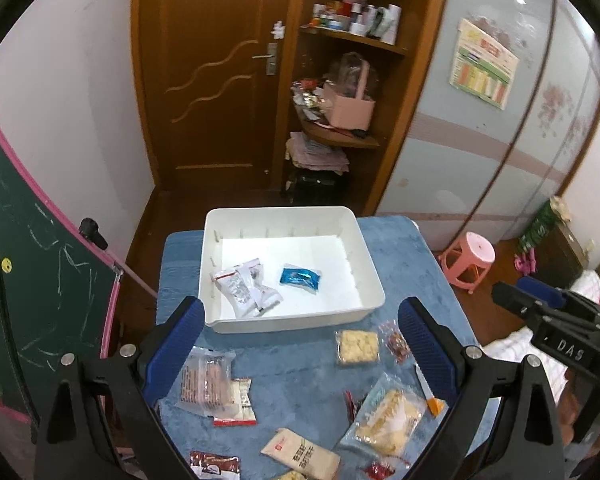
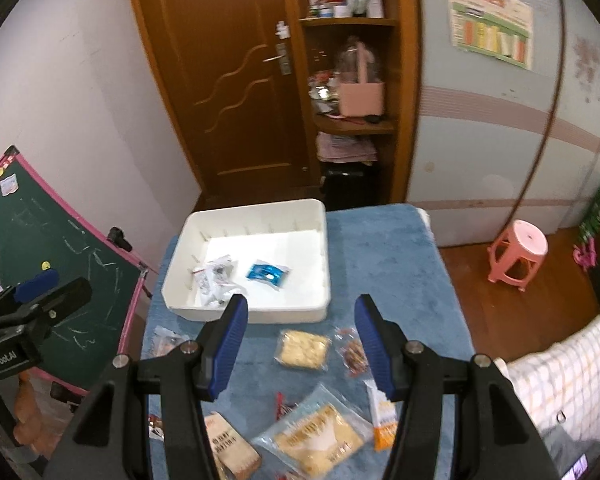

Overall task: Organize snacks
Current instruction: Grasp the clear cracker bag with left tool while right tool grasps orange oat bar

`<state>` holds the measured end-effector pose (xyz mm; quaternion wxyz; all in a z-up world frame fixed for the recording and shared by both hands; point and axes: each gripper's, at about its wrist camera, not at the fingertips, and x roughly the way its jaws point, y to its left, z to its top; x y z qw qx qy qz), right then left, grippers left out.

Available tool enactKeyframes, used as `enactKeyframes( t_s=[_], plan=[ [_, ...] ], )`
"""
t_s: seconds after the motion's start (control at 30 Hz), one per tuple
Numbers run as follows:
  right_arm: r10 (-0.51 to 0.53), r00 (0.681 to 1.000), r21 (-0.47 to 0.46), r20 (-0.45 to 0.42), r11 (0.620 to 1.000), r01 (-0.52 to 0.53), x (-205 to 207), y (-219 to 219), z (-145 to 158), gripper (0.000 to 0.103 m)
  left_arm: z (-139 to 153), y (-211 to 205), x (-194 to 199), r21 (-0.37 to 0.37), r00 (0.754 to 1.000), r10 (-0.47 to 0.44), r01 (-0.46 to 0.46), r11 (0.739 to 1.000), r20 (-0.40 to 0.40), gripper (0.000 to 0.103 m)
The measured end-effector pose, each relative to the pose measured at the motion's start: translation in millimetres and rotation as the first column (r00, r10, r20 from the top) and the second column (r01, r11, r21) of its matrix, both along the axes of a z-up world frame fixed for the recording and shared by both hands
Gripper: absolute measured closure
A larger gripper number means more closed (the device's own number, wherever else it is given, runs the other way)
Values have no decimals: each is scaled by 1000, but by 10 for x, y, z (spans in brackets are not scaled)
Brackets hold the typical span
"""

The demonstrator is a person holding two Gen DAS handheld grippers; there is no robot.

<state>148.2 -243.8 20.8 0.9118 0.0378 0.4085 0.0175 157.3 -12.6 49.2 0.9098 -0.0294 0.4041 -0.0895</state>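
Two grippers: both hover over the near part of a blue plush-covered table (image 1: 396, 264), and neither holds anything.
Chalkboard: a green chalkboard with a pink frame (image 1: 40, 280) stands at far left, beside the table.
Left gripper: the black left gripper with blue pads (image 1: 300, 344) has its jaws spread wide, above the near-left snacks; the right wrist view shows it from the side at left (image 2: 40, 292).
Clear packet: a clear plastic packet of pinkish sausages (image 1: 206, 386) lies on the table, near left, just beside the left pad; a red-and-white sachet (image 1: 240, 404) lies partly under it.
Bin: a white rectangular plastic bin (image 1: 370, 276) sits on the far half of the table.
Bin contents: two white printed wrappers (image 1: 244, 290) lie at its left, and a blue foil packet (image 1: 300, 276) lies toward the middle, apart from them.
Beige pack: a beige pack with dark printed characters (image 1: 300, 454) lies at the near edge.
Cracker square: a clear-wrapped square of pale crackers (image 1: 358, 346) lies just near of the bin, right of centre.
Large bag: a pale blue bag of yellow pastry (image 1: 384, 420) lies near right.
Red-speckled packet: a small clear packet with red pieces (image 1: 394, 346) lies touching the cracker square's right side.
Right gripper: the black right gripper with blue pads (image 2: 300, 344) has its jaws wide apart, above the cracker square.
Stick sachet: a white-and-orange stick sachet (image 2: 382, 420) lies beside the right pad.
Stool: a pink plastic stool (image 2: 518, 254) stands on the wooden floor, far right.
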Motion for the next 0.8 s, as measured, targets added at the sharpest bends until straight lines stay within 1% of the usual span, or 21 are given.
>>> enactKeyframes(
  t_s=[0.2, 0.3, 0.4, 0.57, 0.8],
  plan=[
    [-92, 996, -12, -5, 996, 92, -420, -292, -58, 47, -60, -264, -145, 27, 997, -76, 76, 997, -15, 6],
    [-121, 993, -26, -10, 992, 121, -563, -395, -101, 47, -135, -397, -173, 24, 993, -111, 111, 994, -28, 6],
    [-146, 989, -27, -31, 989, 145, -657, -508, -207, 47, -257, -548, -185, 28, 988, -147, 149, 988, -50, 6],
    [-177, 980, -12, -90, 984, 177, -696, -681, -476, 47, -503, -764, -110, 40, 976, -187, 193, 980, -110, 6],
    [-156, 967, -7, -202, 987, 158, -596, -861, -973, 47, -1005, -1095, 95, 58, 948, -220, 239, 969, -229, 6]
  ],
)
